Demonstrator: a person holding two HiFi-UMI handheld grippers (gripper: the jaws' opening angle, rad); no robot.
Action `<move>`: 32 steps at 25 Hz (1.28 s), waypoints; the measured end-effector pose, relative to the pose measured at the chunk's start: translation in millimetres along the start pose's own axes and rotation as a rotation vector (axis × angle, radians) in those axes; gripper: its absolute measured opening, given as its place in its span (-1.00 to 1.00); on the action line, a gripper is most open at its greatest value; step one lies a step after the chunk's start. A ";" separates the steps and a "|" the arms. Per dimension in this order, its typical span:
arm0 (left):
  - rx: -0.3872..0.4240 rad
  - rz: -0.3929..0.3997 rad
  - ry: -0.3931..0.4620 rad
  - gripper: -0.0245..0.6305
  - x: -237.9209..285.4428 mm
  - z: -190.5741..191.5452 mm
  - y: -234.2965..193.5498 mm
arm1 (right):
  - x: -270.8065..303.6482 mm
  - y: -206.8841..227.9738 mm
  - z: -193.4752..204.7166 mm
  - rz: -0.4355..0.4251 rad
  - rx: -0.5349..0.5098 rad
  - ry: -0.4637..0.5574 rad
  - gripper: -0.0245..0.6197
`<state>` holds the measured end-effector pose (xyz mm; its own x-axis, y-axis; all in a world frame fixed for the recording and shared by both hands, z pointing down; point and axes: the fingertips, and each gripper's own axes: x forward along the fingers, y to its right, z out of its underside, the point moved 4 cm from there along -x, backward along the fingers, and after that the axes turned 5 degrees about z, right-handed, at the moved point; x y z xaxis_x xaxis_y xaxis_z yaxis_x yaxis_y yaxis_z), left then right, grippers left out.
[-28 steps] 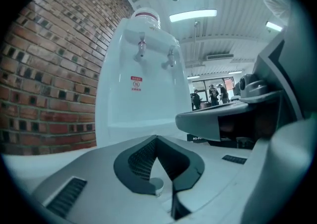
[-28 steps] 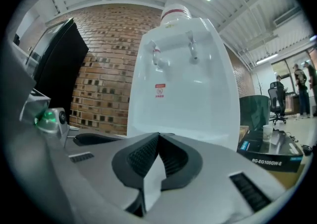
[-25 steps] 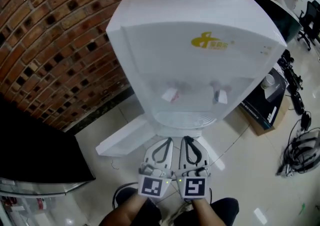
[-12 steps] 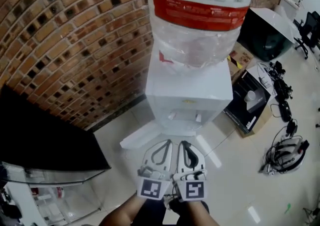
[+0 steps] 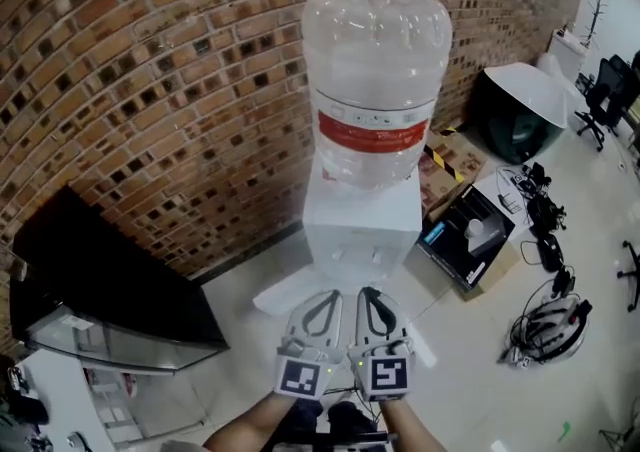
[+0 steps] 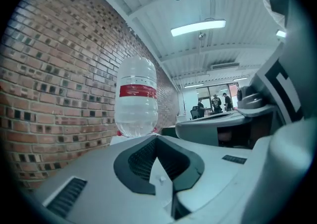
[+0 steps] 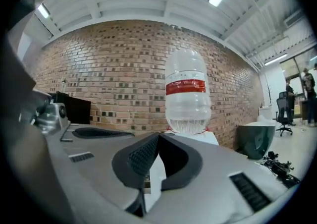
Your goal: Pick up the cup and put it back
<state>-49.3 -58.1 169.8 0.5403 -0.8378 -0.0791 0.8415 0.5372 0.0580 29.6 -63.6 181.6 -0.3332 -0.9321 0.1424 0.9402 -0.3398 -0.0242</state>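
Note:
I see no cup in any view. My left gripper [image 5: 330, 296] and right gripper [image 5: 367, 293] are held side by side at the bottom of the head view, both shut with nothing between the jaws. They point at a white water dispenser [image 5: 360, 225] that carries a big clear bottle [image 5: 375, 90] with a red band. In the left gripper view the closed tips of the left gripper [image 6: 156, 138] sit below the bottle [image 6: 137, 96]. In the right gripper view the right gripper [image 7: 158, 135] is level with the base of the bottle [image 7: 187, 91].
A brick wall [image 5: 150, 90] stands behind the dispenser. A black cabinet [image 5: 100, 290] is at the left. At the right are an open cardboard box [image 5: 465, 235], a dark round bin [image 5: 515, 105] and cables with a helmet [image 5: 545, 325] on the tiled floor.
The view has pulled up and away from the dispenser's taps, so the whole bottle shows. Both grippers rose with it, still side by side and shut.

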 end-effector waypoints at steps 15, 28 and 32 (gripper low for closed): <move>-0.021 0.050 0.085 -0.93 -95.0 -67.1 5.8 | -84.3 -76.2 -49.8 -0.035 0.020 0.045 -0.92; -0.023 0.142 0.126 -0.93 -200.3 -97.9 28.4 | -176.7 -153.3 -53.5 0.047 0.096 0.035 -0.92; -0.044 0.134 0.136 -0.93 -205.4 -102.6 37.3 | -189.5 -154.1 -49.8 0.042 0.092 0.033 -0.92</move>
<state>-128.3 144.1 86.1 0.6407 -0.7392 -0.2075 0.7599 0.6492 0.0337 -55.6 159.1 109.1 -0.2940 -0.9494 0.1101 0.9554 -0.2888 0.0612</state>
